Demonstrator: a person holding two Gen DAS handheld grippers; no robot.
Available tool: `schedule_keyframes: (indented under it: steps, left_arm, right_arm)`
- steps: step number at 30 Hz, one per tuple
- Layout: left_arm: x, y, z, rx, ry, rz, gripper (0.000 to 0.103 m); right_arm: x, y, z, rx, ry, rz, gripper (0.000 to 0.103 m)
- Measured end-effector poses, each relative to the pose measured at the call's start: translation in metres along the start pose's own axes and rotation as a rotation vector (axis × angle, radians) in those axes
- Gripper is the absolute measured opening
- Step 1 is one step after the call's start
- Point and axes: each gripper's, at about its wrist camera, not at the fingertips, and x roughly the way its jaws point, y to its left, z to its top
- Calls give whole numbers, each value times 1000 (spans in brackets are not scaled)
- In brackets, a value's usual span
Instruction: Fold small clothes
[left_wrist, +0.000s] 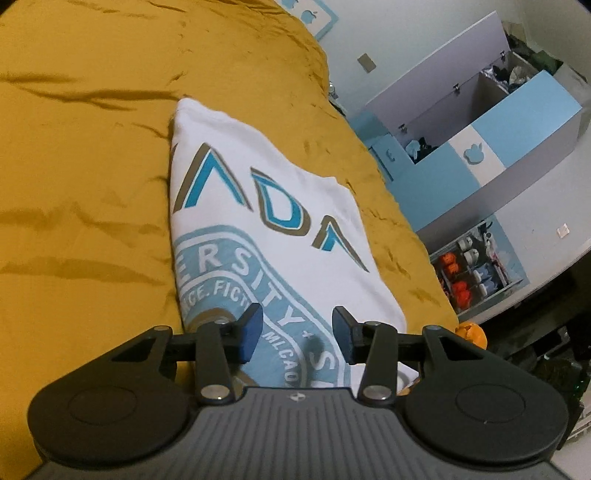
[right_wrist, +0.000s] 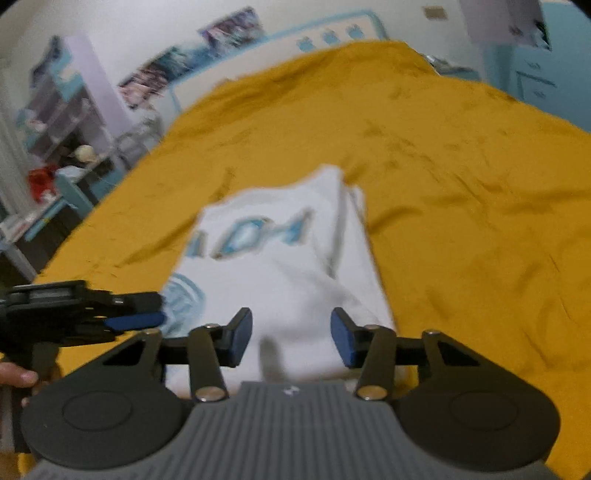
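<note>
Your left claw (left_wrist: 297, 334) stands wide, empty, just above the near end of the shirt (left_wrist: 258, 221), which lies folded lengthwise on the yellow bed (left_wrist: 85, 177). Your right claw (right_wrist: 291, 338), also wide and empty, hovers level over the shirt's near edge, beside the left.

We hold our left gripper (left_wrist: 297, 334) low over the near end of the white T-shirt (left_wrist: 266, 229), its jaws spread apart with printed fabric showing between the blue pads (left_wrist: 251, 332); nothing is gripped. Our right gripper (right_wrist: 291, 338) hovers over the same end of the T-shirt, jaws likewise parted and holding nothing. From the right wrist view, the left gripper reaches in sideways at the T-shirt's left edge, one blue pad pointing toward the cloth. Our left hand (right_wrist: 18, 378) wraps its handle, fingertips just visible below it.
</note>
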Motion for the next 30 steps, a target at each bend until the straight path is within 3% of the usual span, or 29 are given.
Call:
schedule_keyframes:
  steps: [2,5,7,10,13,18,21,22,23,27,30]
  left_arm:
    - [1,5,-6,4,-3,13,43]
    - [-4,5,-7,-27,-16,11,43]
    - [-13,-5,-4,-32,-22,8,47]
    - [-25,-27,-6,-4,-37,-46,54]
    - [-25,-35,-17,3,-10,-75,55]
    - [-12,-18,-33,-44,55,-39,55]
    - [-8,-11,-33,-58,57,-52,55]
    - [-7,-10,-33,-57,60,-52,55]
    - [-6,-11,-34,-50,64,-50,55]
    - [-5,-10,-34,-53,68,-60,55]
    - [-2,-4,-33,-86,73,-77,55]
  right_arm:
    - [3,-5,-4,-3,12,-25,34]
    - [1,-4,0,1,18,-14,36]
    - [-2,-4,15,4,-23,14,38]
    - [8,2,54,-43,-112,11,50]
    - [46,1,96,-88,-159,-9,53]
    - [130,-10,142,-71,-45,-31,51]
    - [161,-12,149,-68,29,-20,26]
    - [168,-11,149,-82,43,-32,7]
    - [171,-7,148,-100,41,-55,0]
    - [159,-1,151,-94,-50,-85,0]
    - [179,-9,149,-82,23,-124,0]
